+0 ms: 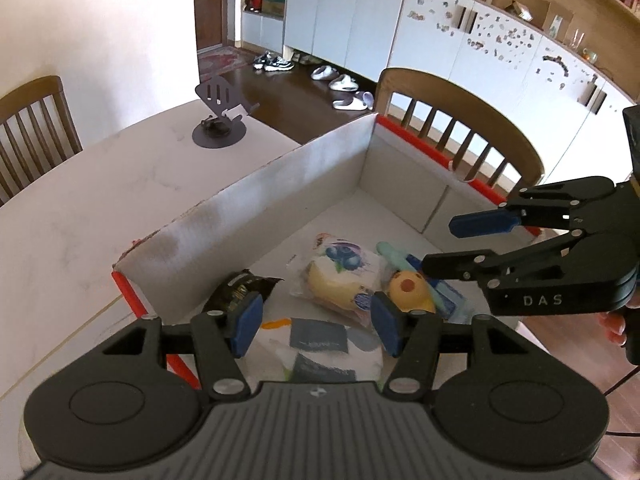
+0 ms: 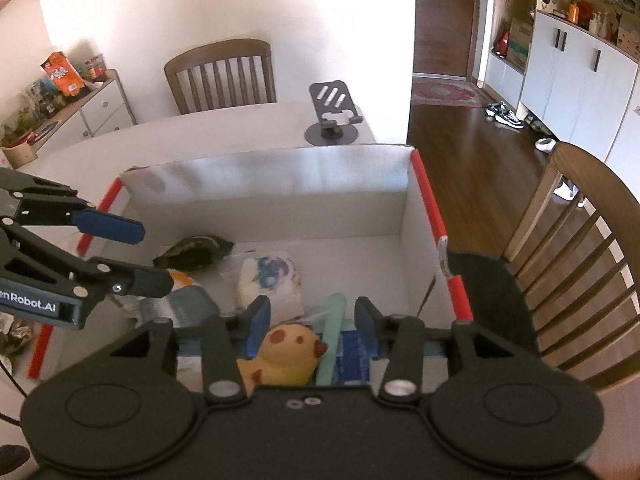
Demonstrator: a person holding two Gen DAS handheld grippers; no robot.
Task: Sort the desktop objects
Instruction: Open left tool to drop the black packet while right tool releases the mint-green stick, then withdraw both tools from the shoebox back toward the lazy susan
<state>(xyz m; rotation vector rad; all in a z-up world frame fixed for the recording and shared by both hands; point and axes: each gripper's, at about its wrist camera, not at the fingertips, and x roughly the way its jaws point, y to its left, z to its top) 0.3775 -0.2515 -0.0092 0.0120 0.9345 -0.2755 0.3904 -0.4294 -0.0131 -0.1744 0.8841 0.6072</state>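
Observation:
A white cardboard box (image 1: 260,216) with red edges holds several items. Among them are a black snack packet (image 1: 240,288), a blueberry-printed bag (image 1: 340,268), a yellow toy (image 1: 408,290), a mint-green stick (image 1: 396,254) and a white pack with grey labels (image 1: 320,344). My left gripper (image 1: 316,328) hangs open over the white pack, gripping nothing. From the right, my right gripper (image 1: 440,246) reaches in, also open. In the right wrist view the right gripper (image 2: 313,320) stands open above the yellow toy (image 2: 284,354) and the green stick (image 2: 332,332), apart from both. The left gripper (image 2: 154,256) is open at the left.
The box (image 2: 272,196) sits on a pale table (image 1: 80,200). A dark phone stand (image 1: 220,120) stands behind it. Wooden chairs (image 1: 460,128) (image 2: 224,76) surround the table. Crumpled wrappers (image 2: 12,336) lie outside the box's left wall. A black cloth (image 2: 484,288) lies by the right wall.

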